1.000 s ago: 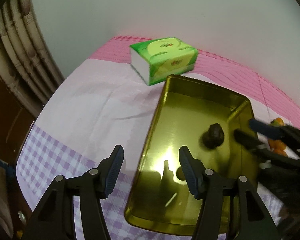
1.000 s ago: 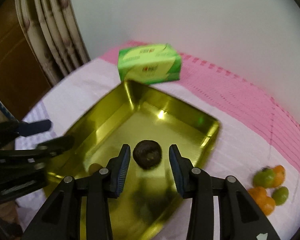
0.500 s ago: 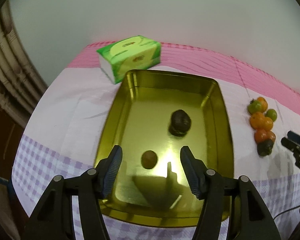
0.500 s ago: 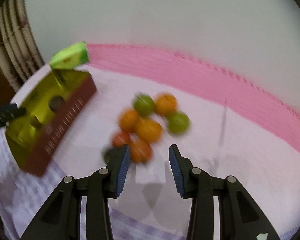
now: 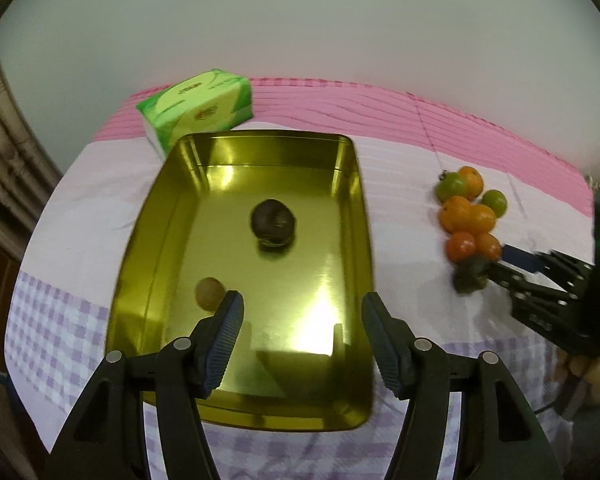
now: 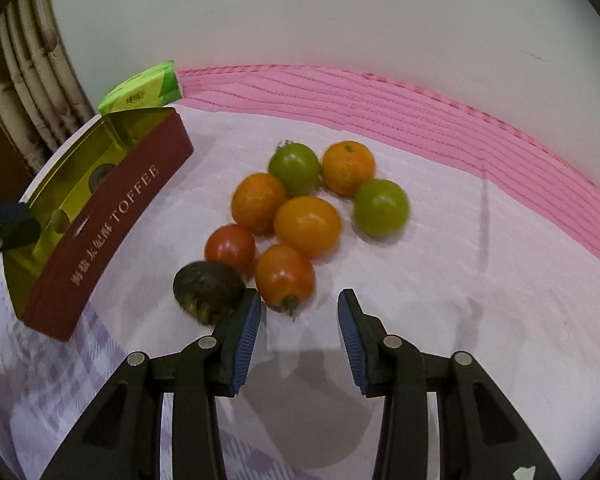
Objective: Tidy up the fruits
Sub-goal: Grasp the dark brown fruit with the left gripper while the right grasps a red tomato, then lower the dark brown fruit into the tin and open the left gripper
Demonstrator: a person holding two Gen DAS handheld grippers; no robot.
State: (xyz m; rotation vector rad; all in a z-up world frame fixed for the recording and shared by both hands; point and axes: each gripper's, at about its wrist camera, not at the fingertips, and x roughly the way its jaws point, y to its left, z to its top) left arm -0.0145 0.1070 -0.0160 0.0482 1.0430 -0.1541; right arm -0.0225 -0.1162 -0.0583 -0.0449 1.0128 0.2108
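Right wrist view: the right claw (image 6: 299, 316) is open with nothing in it, just near the fruit pile (image 6: 306, 224) on the bench (image 6: 480, 292). The left claw (image 5: 302, 322) – open too – hangs over the gold tin (image 5: 152, 232) holding two fruits.

- In my left wrist view the left finger (image 5: 224, 336) is covering the lower edge of the small brown fruit (image 5: 209, 293) in the gold tin (image 5: 148, 240).
- The right gripper (image 5: 496, 258) is hiding part of the dark fruit (image 5: 469, 276) there, so I am not telling contact.
- In the right wrist view, the tin's red wall (image 6: 112, 224) is blocking most of its inside.
- The green tissue box (image 6: 142, 90) is showing only partly behind the tin.
- The frame edge is cutting off both gripper bodies.
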